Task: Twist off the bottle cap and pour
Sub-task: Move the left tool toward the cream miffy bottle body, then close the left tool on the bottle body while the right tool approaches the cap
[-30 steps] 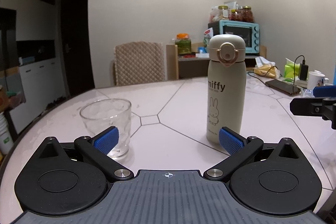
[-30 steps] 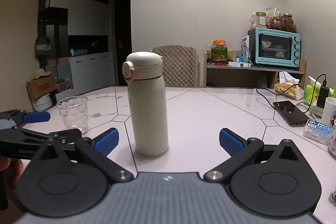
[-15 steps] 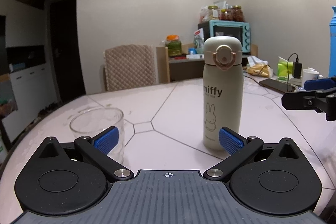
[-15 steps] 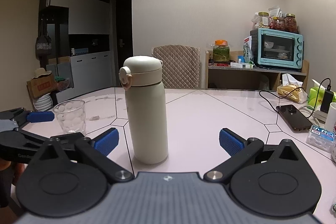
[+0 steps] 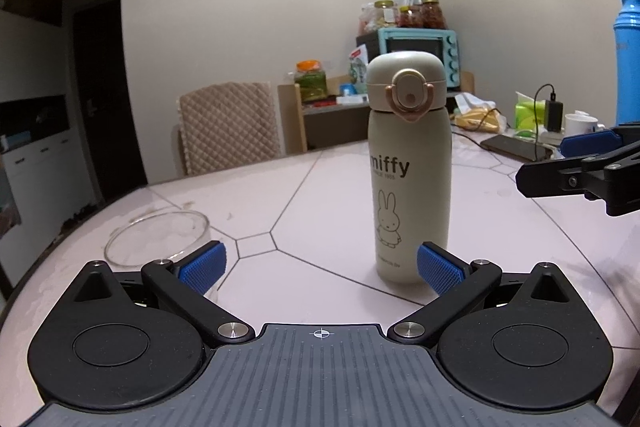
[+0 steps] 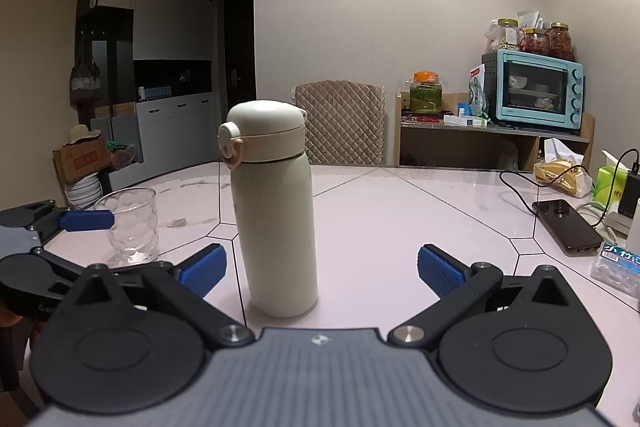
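bottle (image 6: 276,227): looked rigid, smooth, likely slippery; you'd want the left claw (image 5: 320,265) mid-body.
cap (image 6: 264,131): right claw (image 6: 320,265) target.
claws: both were wide open, empty.

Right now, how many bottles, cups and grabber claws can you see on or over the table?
Bottles: 2, the cream Miffy bottle and a blue bottle
Cups: 2, the glass and a white mug
Grabber claws: 2, the left gripper and the right gripper, both open
Total: 6
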Motion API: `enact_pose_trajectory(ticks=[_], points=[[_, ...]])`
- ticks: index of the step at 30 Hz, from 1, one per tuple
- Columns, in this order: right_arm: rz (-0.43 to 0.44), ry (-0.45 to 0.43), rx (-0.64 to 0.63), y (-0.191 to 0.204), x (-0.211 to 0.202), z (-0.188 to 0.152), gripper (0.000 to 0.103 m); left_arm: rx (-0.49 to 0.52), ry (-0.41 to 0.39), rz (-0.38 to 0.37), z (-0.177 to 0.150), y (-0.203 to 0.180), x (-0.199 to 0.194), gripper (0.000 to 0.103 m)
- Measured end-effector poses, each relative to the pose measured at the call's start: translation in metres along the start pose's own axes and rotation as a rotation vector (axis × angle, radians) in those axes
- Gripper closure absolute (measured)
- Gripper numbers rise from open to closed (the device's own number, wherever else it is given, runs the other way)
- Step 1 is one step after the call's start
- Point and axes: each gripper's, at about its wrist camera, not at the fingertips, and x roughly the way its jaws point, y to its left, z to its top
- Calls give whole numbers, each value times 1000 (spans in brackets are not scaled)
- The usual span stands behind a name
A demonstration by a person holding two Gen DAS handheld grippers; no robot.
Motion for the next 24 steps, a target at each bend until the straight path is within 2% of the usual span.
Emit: enact_pose_trajectory(ticks=[8, 12, 24], points=[[15, -6, 8, -3, 3, 1, 0, 27, 30, -42, -1, -7, 14, 0], [42, -46, 9, -7, -2, 3, 0, 24, 29, -60, -2, -8, 20, 0], [118, -121, -41, -5, -3, 23, 0, 10, -25, -155, 11, -7, 37, 0]])
